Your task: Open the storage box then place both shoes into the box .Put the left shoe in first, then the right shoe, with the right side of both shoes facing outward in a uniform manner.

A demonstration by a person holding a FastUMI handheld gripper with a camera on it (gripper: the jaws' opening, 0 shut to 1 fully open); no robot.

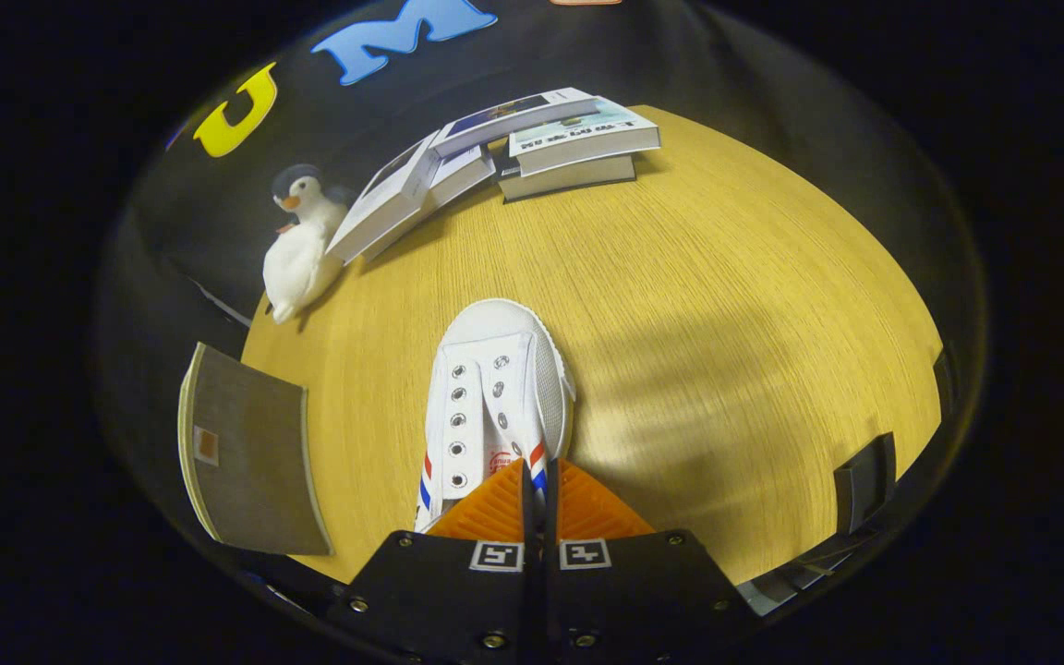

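We see the gripper (539, 466) angled down over the bench (726, 305), its fingers pinched onto the rear collar of the white shoe (495, 397), toe pointing away.

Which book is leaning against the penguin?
The tilted white book beside the penguin; the other books lie flat in a stack. Gripper shut on the shoe.
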